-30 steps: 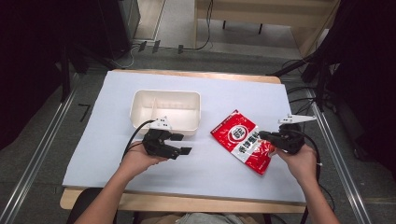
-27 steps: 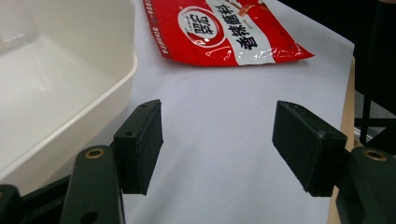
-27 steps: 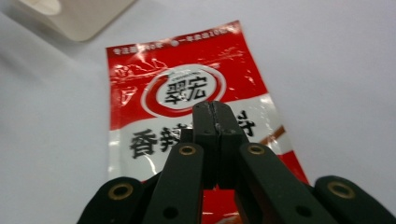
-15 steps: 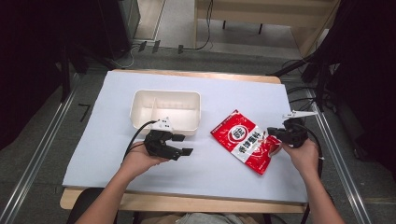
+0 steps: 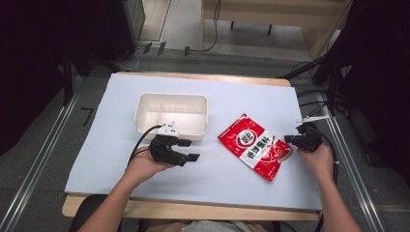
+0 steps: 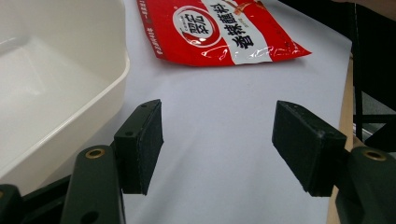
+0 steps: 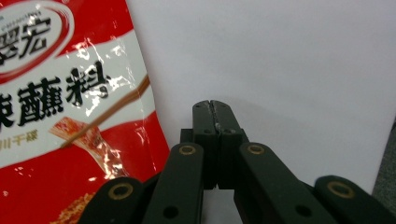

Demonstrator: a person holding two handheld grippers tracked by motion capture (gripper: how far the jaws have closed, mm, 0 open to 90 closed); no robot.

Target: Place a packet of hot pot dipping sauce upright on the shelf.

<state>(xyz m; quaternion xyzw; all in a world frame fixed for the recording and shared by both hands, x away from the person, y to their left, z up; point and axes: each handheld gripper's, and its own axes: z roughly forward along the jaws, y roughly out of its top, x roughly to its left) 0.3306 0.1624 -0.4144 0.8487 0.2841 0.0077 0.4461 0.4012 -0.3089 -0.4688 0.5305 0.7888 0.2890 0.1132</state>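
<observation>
In the high view the white sheet (image 5: 121,145) covering the table (image 5: 203,79) spreads across the middle of the frame; left of centre on it sits the cream tray (image 5: 145,116), a shallow rectangular tub with a divider near its left end; just below the tray, in the lower left of centre, the left gripper (image 5: 187,150) rests in the person's left hand (image 5: 145,166), its jaws pointing toward the right of the frame and spread wide with nothing between them; a black cable loops from it down toward the wrist.

In the left gripper view the two pads stand far apart at the bottom of the frame, with bare sheet between them; the tray's wall (image 6: 70,116) fills the left side; the red packet (image 6: 219,32) lies flat at the top centre, well apart from the pads.

Right of centre in the high view the red packet (image 5: 254,151) lies flat on the sheet, tilted, one corner toward the tray and one toward the lower right; just beside its right edge is the right gripper (image 5: 288,139), held in the right hand (image 5: 316,154) at the right side of the frame.

In the right gripper view its jaws are pressed together, pad against pad, gripping nothing; their tip (image 7: 215,106) sits over bare sheet just to the right of the packet's edge (image 7: 70,116), which fills the left half of that frame.
</observation>
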